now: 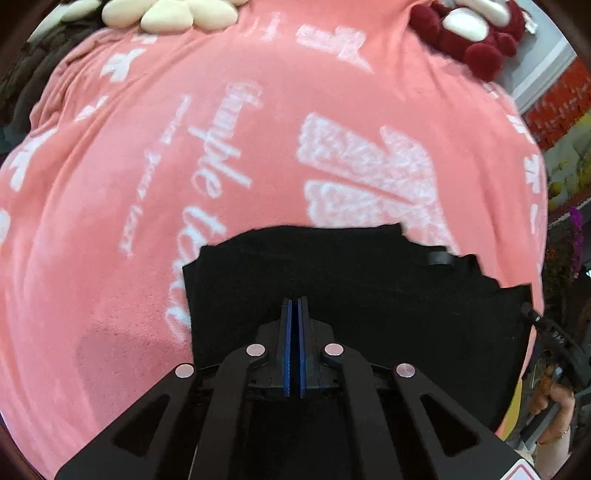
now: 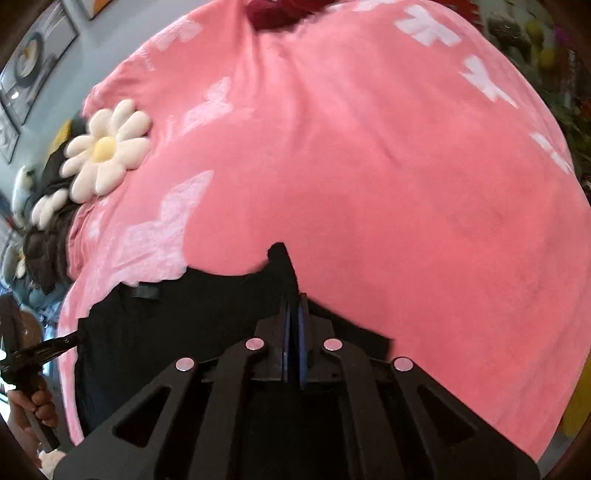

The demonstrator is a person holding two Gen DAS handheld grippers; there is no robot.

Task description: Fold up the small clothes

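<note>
A small black garment lies on a pink blanket with white print. My left gripper is shut, its blue pads pressed together over the garment's near left part; whether cloth is pinched between them I cannot tell. In the right wrist view the same black garment spreads to the lower left. My right gripper is shut on a corner of it, and a black peak of cloth stands up from between the pads.
White flower cushions and a dark red plush toy lie at the blanket's far edge. A daisy cushion and dark clothes lie at the blanket's left side. Pink blanket stretches ahead and right.
</note>
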